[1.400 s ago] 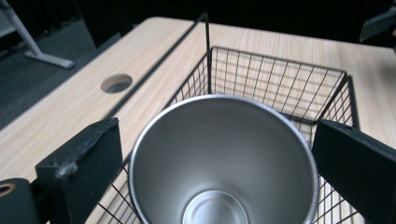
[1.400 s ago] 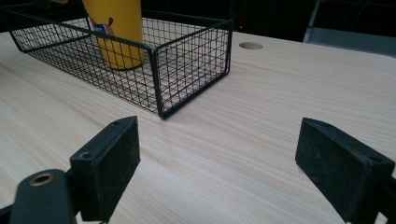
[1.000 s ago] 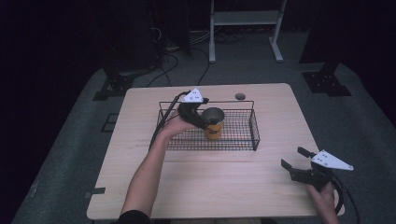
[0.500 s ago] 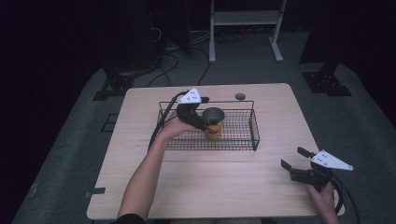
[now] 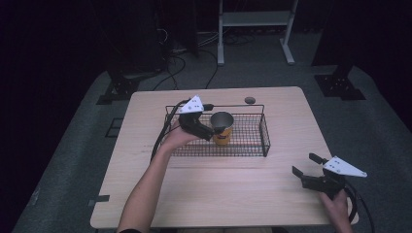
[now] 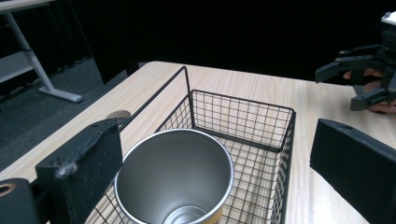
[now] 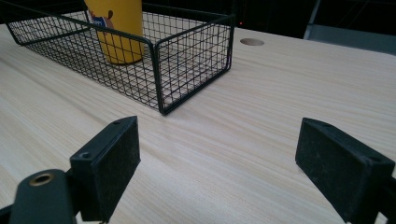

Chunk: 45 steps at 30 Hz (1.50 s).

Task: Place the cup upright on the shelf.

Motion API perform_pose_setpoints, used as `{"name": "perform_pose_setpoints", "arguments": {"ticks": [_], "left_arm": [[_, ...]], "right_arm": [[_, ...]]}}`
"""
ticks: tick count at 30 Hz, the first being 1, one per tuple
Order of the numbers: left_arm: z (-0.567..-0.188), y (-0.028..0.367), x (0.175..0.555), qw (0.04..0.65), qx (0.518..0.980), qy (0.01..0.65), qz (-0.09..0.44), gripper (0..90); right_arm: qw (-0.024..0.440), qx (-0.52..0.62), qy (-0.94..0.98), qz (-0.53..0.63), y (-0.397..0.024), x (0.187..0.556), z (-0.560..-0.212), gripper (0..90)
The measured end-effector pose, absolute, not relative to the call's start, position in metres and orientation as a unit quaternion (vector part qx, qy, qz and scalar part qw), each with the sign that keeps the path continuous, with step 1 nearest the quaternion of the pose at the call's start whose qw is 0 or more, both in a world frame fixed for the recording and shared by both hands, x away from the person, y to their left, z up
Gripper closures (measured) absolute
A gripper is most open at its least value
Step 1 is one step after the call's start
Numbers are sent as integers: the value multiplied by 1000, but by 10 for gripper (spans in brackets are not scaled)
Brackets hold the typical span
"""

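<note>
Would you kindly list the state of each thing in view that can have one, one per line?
Yellow metal cup with steel interior: upright, empty, standing inside the basket, between the left gripper's jaws but not clamped.
Black wire basket: resting on the table, holding just the cup.
Left gripper: open, at the cup.
Right gripper: open, holding nothing, above the light wooden table near its right front corner.
</note>
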<state>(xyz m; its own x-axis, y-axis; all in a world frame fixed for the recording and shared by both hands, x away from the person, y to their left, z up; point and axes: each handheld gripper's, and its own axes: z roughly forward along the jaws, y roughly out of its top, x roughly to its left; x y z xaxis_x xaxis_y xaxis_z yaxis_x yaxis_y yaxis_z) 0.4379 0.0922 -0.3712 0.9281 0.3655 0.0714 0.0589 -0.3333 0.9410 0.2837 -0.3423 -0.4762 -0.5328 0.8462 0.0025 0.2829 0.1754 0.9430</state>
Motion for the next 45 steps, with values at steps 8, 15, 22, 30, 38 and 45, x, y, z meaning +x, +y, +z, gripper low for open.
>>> {"name": "perform_pose_setpoints", "arguments": {"ticks": [8,15,22,30,38,45], "left_arm": [[-375,97,426,569,799,136,138,18],[-377,103,416,573,795,137,143,17],[-379,110,409,581,788,141,146,17],[-381,115,400,585,784,142,148,17],[-385,120,392,587,783,143,151,17],[-391,124,382,588,780,145,155,18]], "right_arm": [[278,395,715,506,-342,284,-476,128],[278,395,715,505,-342,284,-476,128],[279,395,716,504,-342,284,-476,128],[278,395,715,504,-342,284,-476,128],[279,395,716,504,-342,284,-476,128],[279,395,716,504,-342,284,-476,128]]}}
